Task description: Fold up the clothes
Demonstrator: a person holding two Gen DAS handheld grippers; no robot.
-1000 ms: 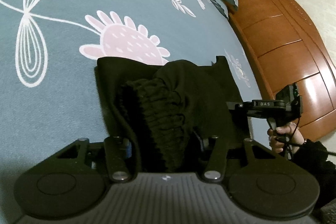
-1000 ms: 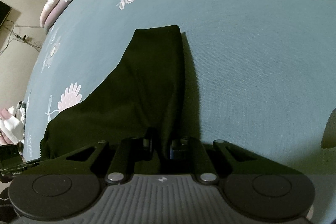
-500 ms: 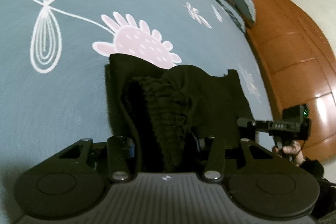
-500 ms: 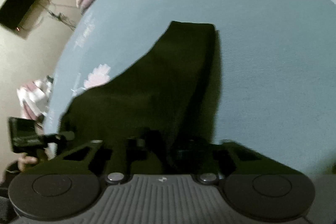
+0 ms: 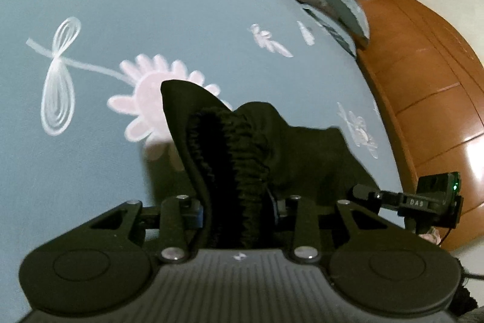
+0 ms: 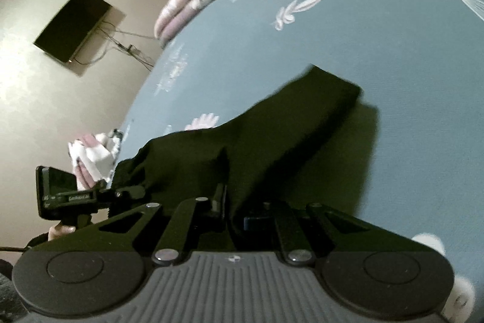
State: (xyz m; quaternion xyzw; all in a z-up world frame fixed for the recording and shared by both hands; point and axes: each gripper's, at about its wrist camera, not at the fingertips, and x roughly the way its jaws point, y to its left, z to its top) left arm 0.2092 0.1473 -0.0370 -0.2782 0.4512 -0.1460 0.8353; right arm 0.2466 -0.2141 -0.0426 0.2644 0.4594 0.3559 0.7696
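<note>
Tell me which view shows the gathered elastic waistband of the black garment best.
The left wrist view: the ribbed waistband runs up its centre, bunched between the left tongs. The right wrist view shows only the smooth black garment, pinched in the right tongs; no gathered elastic can be made out there.

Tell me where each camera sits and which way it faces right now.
Left wrist: on the left gripper, looking down along its fingers at the black garment's ruched waistband, over the blue bedsheet toward the wooden headboard; right gripper at right.
Right wrist: on the right gripper, shut on the garment's thin edge, facing the wall screen; the left-hand device and its hand at left.
Shared: garment, sheet.
</note>
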